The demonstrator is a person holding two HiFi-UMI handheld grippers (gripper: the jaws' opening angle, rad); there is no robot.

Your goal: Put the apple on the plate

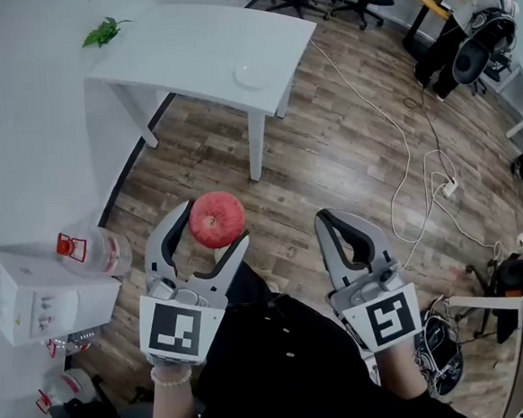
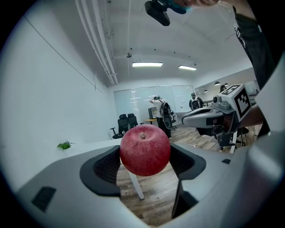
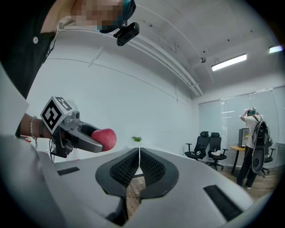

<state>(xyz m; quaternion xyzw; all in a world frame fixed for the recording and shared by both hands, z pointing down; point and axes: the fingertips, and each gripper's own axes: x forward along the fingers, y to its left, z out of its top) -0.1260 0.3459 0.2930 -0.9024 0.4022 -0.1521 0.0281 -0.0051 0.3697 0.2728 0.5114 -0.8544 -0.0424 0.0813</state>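
Jaws of the left gripper are clamped on a red apple. The dark ribbed pads press on its two flanks and the stem end is turned up. A grip across the widest part probably keeps the round fruit from rolling out while it is carried. Jaws of the right gripper are closed pad to pad with nothing between them. This gripper hangs level with the left one and beside it, apparently idle because one grip is enough for the apple.

Below both pairs of jaws is a wooden plank floor, so the apple is held in mid-air and rests on nothing.

Well ahead of the jaws stands a white table, the likely destination.

Left of the left jaws a clear water bottle with a red cap lies on its side. What it holds cannot be made out.

On the table's near right part sits a white plate, which is empty. The apple is well apart from it, so the placing is not yet done.

A green leafy sprig lies at the table's far left corner, clear of the plate.
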